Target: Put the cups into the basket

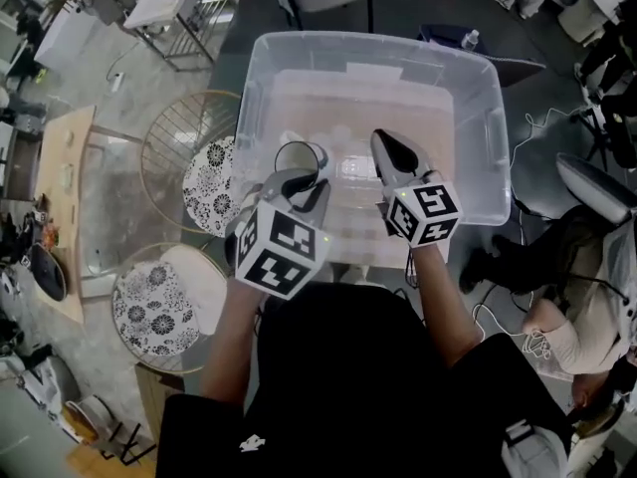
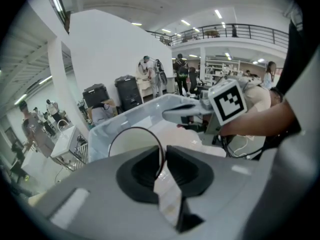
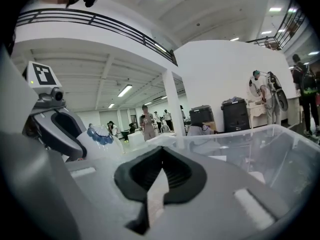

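Leaning over a clear bin (image 1: 478, 88), the person (image 1: 348, 396) in black is holding a gripper in each hand. On the left, the left gripper (image 1: 309, 189) is pinching the dark rim of a white cup (image 1: 299, 157), holding it over the bin's near left part. Just right of the cup, the right gripper (image 1: 390, 149) is hovering inside the bin, jaws clenched together on nothing and pointing toward the far wall.
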`<action>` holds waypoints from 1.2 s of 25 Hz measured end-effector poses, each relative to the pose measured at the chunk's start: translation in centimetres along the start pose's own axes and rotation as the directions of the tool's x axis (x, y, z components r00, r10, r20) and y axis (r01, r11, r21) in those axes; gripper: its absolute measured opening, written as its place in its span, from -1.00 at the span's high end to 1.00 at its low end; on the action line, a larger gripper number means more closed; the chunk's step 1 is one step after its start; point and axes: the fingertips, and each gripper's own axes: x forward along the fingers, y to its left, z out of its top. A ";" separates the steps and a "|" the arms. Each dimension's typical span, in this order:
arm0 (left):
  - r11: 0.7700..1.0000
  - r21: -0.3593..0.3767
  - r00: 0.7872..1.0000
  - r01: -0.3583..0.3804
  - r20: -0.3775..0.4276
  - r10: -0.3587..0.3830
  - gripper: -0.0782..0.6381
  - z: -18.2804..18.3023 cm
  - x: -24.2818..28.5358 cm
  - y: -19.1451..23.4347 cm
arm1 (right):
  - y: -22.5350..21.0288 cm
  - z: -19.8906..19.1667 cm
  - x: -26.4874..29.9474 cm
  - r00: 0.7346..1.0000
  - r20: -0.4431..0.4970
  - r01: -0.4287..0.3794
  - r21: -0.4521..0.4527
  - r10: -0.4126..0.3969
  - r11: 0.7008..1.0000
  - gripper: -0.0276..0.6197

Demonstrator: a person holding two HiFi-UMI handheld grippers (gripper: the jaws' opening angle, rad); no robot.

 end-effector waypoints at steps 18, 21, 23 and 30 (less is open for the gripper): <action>0.990 -0.034 0.984 0.136 -0.112 -0.139 0.63 -2.8 10.2 4.2 | -2.5 -1.2 0.2 0.994 -0.045 0.100 0.010 -0.099 0.995 0.91; 0.987 -0.027 0.979 0.159 -0.123 -0.161 0.63 -2.9 11.6 4.5 | -2.9 -1.4 0.4 0.992 -0.051 0.116 0.015 -0.115 0.993 0.91; 0.984 -0.023 0.975 0.174 -0.133 -0.176 0.63 -3.0 12.5 4.7 | -3.2 -1.5 0.5 0.990 -0.057 0.130 0.018 -0.129 0.991 0.91; 0.971 -0.022 0.951 0.236 -0.201 -0.236 0.63 -4.4 15.1 5.0 | -3.5 -1.6 1.0 0.984 -0.074 0.166 0.022 -0.164 0.986 0.91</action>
